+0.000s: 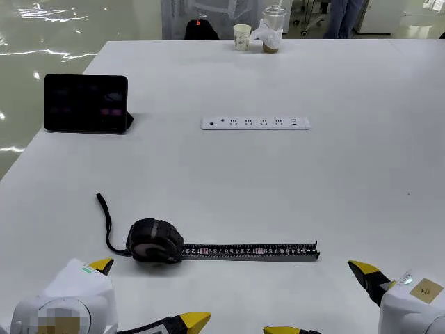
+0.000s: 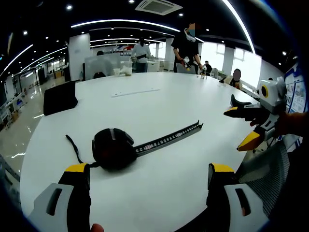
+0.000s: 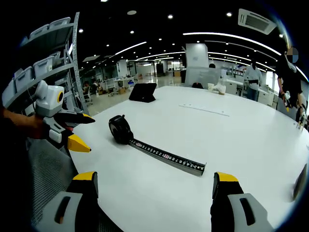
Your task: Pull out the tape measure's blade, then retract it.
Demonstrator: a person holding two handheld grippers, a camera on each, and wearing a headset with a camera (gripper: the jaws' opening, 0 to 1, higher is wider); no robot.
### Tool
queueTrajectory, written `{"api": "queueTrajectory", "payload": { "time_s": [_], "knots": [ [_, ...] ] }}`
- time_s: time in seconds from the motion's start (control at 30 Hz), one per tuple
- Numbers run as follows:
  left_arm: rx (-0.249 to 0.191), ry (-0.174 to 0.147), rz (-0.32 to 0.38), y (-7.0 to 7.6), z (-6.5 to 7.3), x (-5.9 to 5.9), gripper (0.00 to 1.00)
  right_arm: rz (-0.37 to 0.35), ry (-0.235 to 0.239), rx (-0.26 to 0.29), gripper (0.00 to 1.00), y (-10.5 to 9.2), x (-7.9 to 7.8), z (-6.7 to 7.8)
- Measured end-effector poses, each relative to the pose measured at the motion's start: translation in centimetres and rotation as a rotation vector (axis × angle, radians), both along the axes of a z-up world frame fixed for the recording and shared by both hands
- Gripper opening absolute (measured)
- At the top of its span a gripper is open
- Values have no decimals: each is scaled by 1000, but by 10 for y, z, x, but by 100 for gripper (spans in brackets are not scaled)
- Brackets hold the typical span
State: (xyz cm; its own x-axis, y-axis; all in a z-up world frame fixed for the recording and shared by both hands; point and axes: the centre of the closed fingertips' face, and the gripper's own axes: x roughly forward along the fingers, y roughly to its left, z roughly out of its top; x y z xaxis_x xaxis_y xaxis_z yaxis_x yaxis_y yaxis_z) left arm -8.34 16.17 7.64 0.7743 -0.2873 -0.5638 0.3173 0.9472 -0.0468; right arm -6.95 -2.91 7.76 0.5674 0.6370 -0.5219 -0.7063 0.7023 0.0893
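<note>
Nearest, left claw (image 1: 147, 293) and right claw (image 1: 321, 299) gaped empty at the worktop's (image 1: 348, 174) near edge, head view. Left gripper view: black tape measure (image 2: 113, 147) lay near that edge, strap (image 2: 73, 145) trailing. Right gripper view: its marked blade (image 3: 166, 155) lay extended flat.

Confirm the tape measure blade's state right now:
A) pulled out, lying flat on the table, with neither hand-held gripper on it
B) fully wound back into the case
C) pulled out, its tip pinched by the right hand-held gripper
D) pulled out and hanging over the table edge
A: the blade runs out of the case flat on the table, while the left hand-held gripper and the right hand-held gripper are open, apart from it.
</note>
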Motion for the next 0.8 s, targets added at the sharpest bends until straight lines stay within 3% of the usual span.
{"api": "queueTrajectory", "payload": {
  "time_s": [0.8],
  "knots": [
    [5, 7, 18, 1, -2, 8, 99, 45, 7, 5, 99, 0, 2, 0]
  ]
}}
